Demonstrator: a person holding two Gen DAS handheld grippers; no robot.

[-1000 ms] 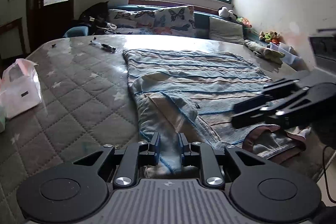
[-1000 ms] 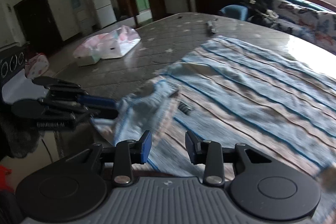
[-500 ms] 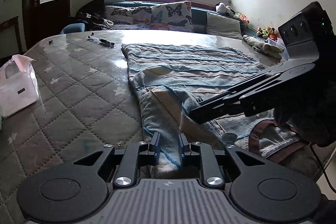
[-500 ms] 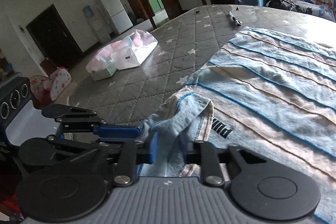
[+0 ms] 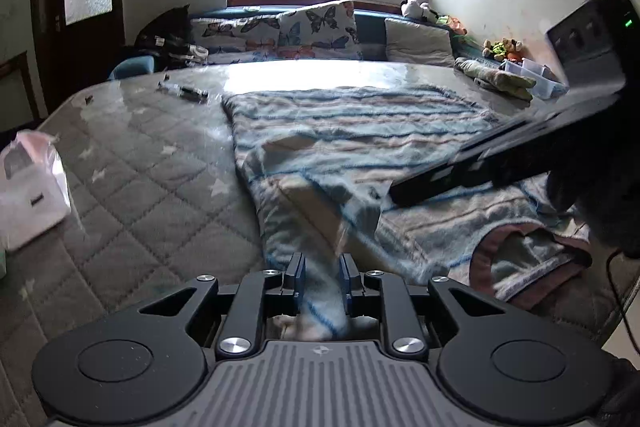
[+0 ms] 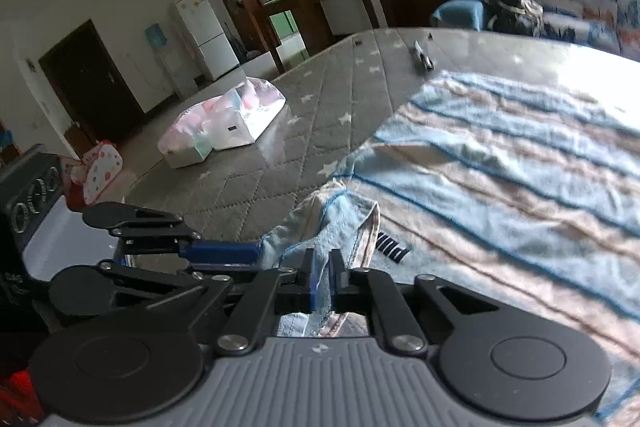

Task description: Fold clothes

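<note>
A blue, white and tan striped garment lies spread on the grey quilted mattress; it also shows in the right wrist view. My left gripper is shut on the garment's sleeve at the near edge. My right gripper is shut on the same sleeve a little further along, lifting it off the mattress. The right gripper reaches in from the right in the left wrist view. The left gripper shows at the left in the right wrist view. The garment's maroon collar lies at the near right.
A white plastic bag lies at the mattress's left edge, also in the right wrist view. A small dark object lies at the far left. Pillows line the sofa under the window. Folded cloth sits at the far right.
My right gripper closed on the sleeve beside my left gripper, then both raised it. The sleeve now hangs between the two grippers above the mattress.
</note>
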